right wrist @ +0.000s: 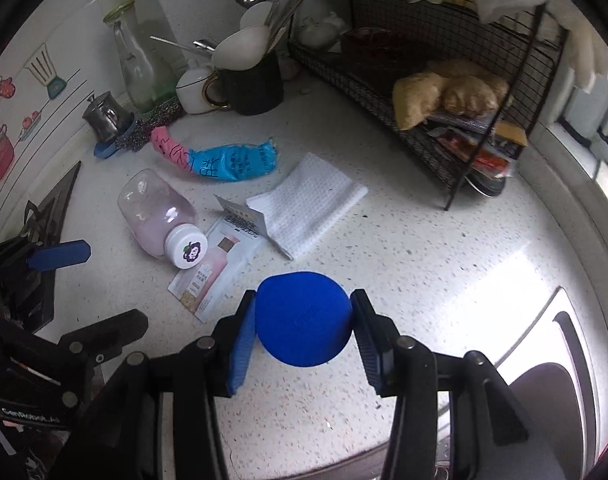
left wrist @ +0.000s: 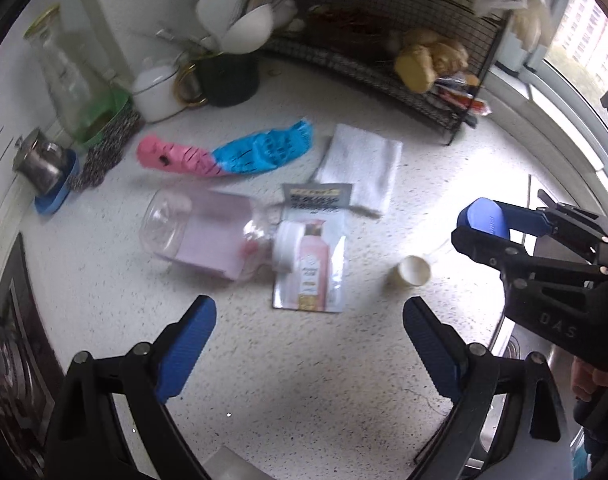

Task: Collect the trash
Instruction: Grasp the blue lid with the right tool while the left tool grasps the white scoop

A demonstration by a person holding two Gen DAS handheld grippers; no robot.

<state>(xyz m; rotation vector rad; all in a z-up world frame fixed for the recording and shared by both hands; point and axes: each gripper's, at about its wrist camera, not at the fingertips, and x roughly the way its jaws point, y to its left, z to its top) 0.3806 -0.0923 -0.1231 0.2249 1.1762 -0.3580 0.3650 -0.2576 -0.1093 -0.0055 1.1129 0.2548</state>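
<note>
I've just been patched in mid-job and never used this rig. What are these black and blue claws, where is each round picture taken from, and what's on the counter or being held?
Each claw is a hand-held two-finger gripper with a fisheye camera looking along its fingers. The left gripper is open and empty. The right gripper is shut on a round blue cap-like object. On the speckled white countertop lie a clear plastic bottle of pink liquid on its side, a flat pink product sachet, a folded white paper towel, a pink-and-blue wrapper and a small cream cup.

Speckled glossy stone surface (right wrist: 424, 240); clear plastic bottle (right wrist: 153, 212); glossy foil sachet (right wrist: 213, 272); waffle-textured white cloth (right wrist: 308, 204); black wire rack (right wrist: 384, 92); matt blue disc (right wrist: 304, 318).
</note>
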